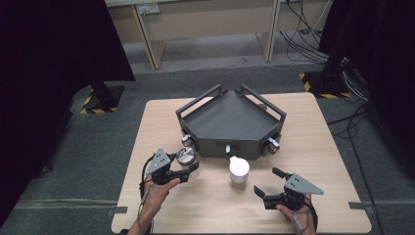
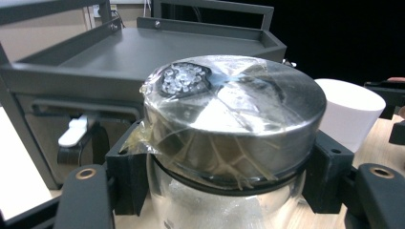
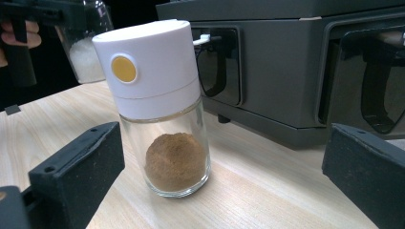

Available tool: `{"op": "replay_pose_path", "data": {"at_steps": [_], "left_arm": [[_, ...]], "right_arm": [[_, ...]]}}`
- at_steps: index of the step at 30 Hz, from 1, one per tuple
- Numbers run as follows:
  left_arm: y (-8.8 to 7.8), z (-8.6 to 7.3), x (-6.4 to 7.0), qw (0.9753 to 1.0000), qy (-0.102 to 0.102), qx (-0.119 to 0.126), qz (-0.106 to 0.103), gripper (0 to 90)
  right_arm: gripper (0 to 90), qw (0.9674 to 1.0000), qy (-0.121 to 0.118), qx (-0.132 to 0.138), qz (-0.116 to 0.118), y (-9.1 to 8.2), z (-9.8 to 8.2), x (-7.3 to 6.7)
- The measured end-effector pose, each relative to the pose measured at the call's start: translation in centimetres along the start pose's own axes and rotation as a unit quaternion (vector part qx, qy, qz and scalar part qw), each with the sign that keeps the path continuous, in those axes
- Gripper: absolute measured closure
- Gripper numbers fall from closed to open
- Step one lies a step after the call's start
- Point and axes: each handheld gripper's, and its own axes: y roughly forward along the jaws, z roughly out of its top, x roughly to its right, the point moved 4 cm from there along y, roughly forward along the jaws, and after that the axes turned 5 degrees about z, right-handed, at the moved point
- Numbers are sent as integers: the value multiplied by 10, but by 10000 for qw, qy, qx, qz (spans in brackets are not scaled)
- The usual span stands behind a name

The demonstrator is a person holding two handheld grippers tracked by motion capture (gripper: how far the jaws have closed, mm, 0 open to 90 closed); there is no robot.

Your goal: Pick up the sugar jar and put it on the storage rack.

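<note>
1. While the left gripper [image 1: 188, 171] pinches a steel-lidded glass jar [image 2: 229, 143] just below its lid, the jar sits near the grey rack [image 1: 230, 120].
2. Spread wide, the right gripper [image 1: 268, 182] holds nothing.
3. Between its jaws, untouched, a white-capped spice jar [image 3: 160, 105] stands on the counter [image 1: 205, 205].

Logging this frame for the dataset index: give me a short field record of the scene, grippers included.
surface: wooden table
rack: dark grey angled rack at the far middle of the table, its top tray bare
left gripper: shut on the glass jar with metal lid, white grains inside
jar lid: wrapped in clear film
right gripper: open, jaws either side of the shaker, not touching
shaker: glass jar with white cap, brown powder at the bottom, upright on the table in front of the rack
</note>
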Motion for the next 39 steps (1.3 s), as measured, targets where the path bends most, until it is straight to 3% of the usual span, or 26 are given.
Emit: {"op": "replay_pose_path", "data": {"at_steps": [16,30,39], "left_arm": [[12,37,-9,9999,13,2,-146,310],[26,76,-17,9999,44,7,-102,310],[41,94,-21,10000,48,0,38,310]], "right_arm": [[8,10000,0,5,12,0,0,0],[8,10000,4,4,15,0,0,1],[8,10000,11,6,18,0,0,1]]}}
